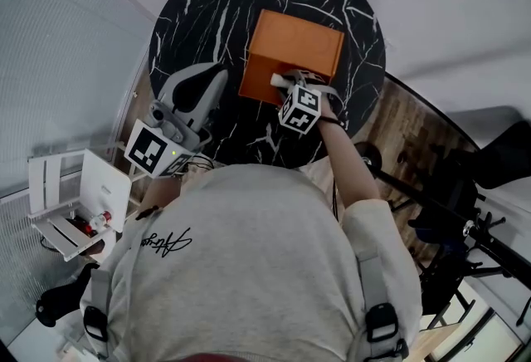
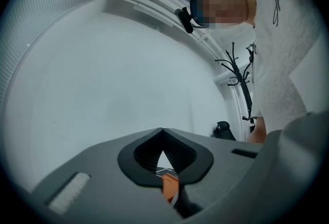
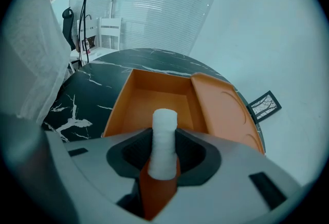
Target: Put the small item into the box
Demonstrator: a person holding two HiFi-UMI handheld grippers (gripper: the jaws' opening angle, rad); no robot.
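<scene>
On the table: one orange box, its lid swung open.
Roll: one, white (standing upright), over the box's near wall.
Right gripper: one, jaws clamped on the roll.
Left gripper: one, jaws together, empty, left of the box.

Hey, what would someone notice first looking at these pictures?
The bright orange box, open on the round black marble table, stands out first. At its near edge the right claw grips a small white roll that sticks out past its jaws. The left claw is shut and empty by the table's left edge.
</scene>
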